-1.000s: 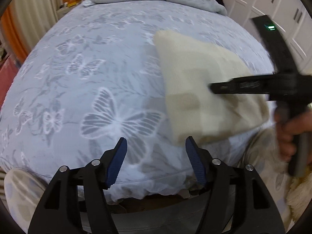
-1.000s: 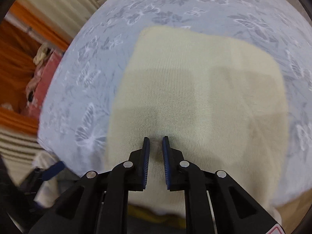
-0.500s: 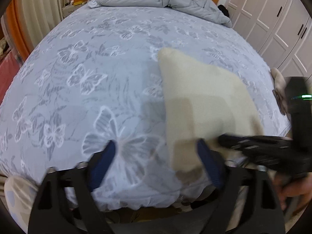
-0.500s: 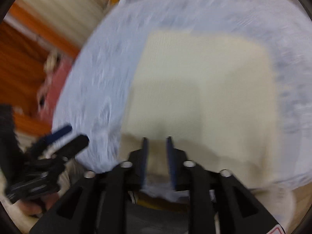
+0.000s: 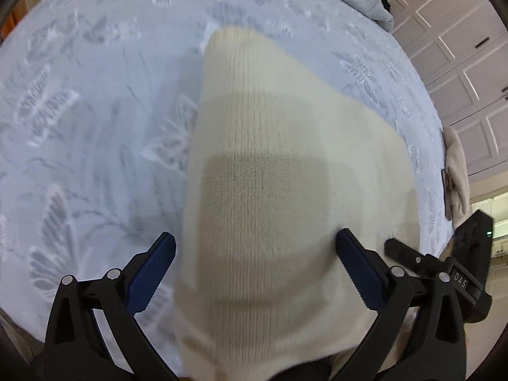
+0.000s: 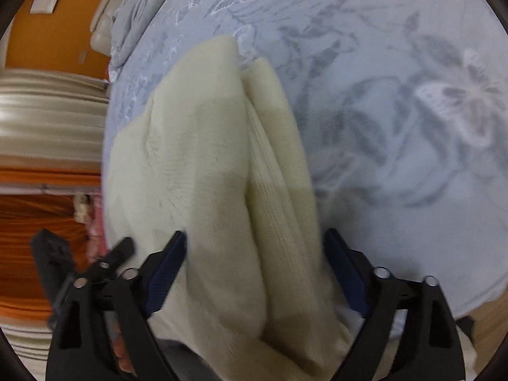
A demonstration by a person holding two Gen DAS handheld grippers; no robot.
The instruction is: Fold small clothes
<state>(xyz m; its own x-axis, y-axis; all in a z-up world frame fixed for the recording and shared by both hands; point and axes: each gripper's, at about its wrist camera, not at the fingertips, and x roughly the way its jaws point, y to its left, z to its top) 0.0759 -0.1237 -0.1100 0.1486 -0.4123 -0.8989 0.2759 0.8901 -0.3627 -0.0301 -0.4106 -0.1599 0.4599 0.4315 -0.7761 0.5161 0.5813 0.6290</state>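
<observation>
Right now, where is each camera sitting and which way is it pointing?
Left wrist: on the left gripper, looking down its open fingers at the cream knit garment on the butterfly bedspread, closet doors beyond; the other gripper shows at its right edge.
Right wrist: on the right gripper, fingers open either side of the garment's folded layers, facing curtains and an orange wall; the other gripper shows lower left.
Shared: garment, bedspread, and each other's gripper.
</observation>
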